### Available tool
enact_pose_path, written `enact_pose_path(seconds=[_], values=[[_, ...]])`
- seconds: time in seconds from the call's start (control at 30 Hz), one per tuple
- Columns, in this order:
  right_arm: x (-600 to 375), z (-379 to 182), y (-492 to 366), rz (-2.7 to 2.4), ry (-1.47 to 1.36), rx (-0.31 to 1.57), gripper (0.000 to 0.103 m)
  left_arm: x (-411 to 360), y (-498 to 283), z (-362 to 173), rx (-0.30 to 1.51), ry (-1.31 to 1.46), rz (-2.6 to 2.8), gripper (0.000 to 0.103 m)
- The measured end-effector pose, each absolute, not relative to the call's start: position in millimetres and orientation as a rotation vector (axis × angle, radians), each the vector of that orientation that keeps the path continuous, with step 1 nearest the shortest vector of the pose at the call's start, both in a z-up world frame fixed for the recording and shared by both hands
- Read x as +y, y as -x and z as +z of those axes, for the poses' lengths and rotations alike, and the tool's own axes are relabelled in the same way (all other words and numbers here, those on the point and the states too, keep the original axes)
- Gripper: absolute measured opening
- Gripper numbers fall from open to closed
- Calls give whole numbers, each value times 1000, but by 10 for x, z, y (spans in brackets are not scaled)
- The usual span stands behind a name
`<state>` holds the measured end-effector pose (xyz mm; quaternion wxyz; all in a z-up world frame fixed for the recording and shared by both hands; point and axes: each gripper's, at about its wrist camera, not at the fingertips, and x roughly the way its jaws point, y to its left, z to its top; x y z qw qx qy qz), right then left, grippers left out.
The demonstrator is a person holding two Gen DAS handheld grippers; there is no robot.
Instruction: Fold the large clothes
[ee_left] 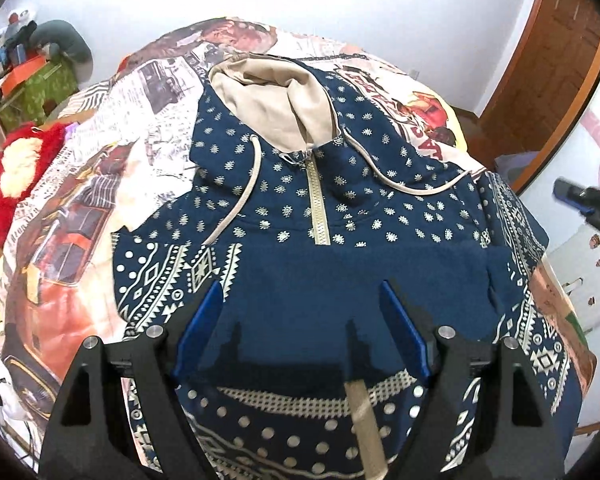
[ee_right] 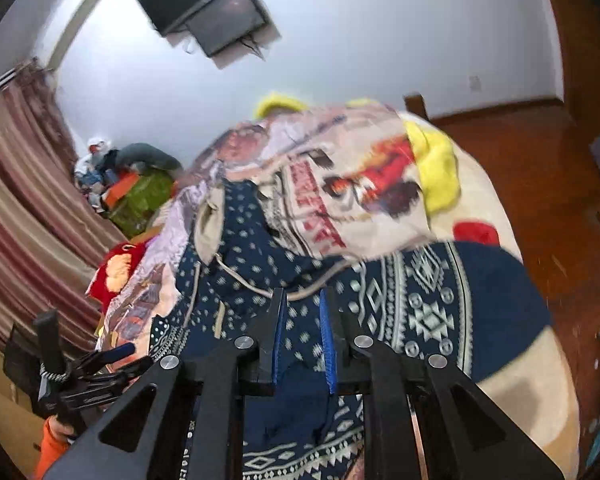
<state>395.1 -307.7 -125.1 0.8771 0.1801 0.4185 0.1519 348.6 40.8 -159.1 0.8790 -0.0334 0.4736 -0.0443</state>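
Observation:
A navy hoodie with cream patterns, a beige-lined hood, a short zip and drawstrings lies face up on the bed. Its lower part is folded up over the chest, plain navy inside showing. My left gripper hovers over that fold, jaws wide open, nothing between them; its shadow falls on the cloth. My right gripper is off the hoodie's right side, raised in the air, pads nearly together with no cloth between them; the hoodie shows beyond it. The left wrist view also catches the right gripper, free of fabric.
A printed blanket covers the bed. A red plush lies at its left edge, with clutter and a green box behind. A wooden door, wooden floor, striped curtain and wall screen surround it.

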Motion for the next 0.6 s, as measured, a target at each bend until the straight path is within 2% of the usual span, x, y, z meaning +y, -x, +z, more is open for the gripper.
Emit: enact_pose_path(seconds=[0.17, 0.27, 0.5, 0.57, 0.6], values=[[-3598, -1678, -4020, 189, -556, 1077, 13, 442, -3455, -1643, 993, 50, -80, 80], [-3954, -1900, -3987, 106, -630, 1137, 13, 434, -3494, -1727, 1015, 70, -79, 80], [-4648, -2282, -3900, -2, -847, 1139, 15, 222, -3639, -1914, 1066, 51, -102, 80], [-4757, -2379, -3925, -21, -899, 1135, 23, 151, -3666, -1939, 1070, 32, -109, 80], [-4779, -2408, -3940, -23, -913, 1132, 39, 116, -3681, -1951, 1071, 22, -113, 80]])
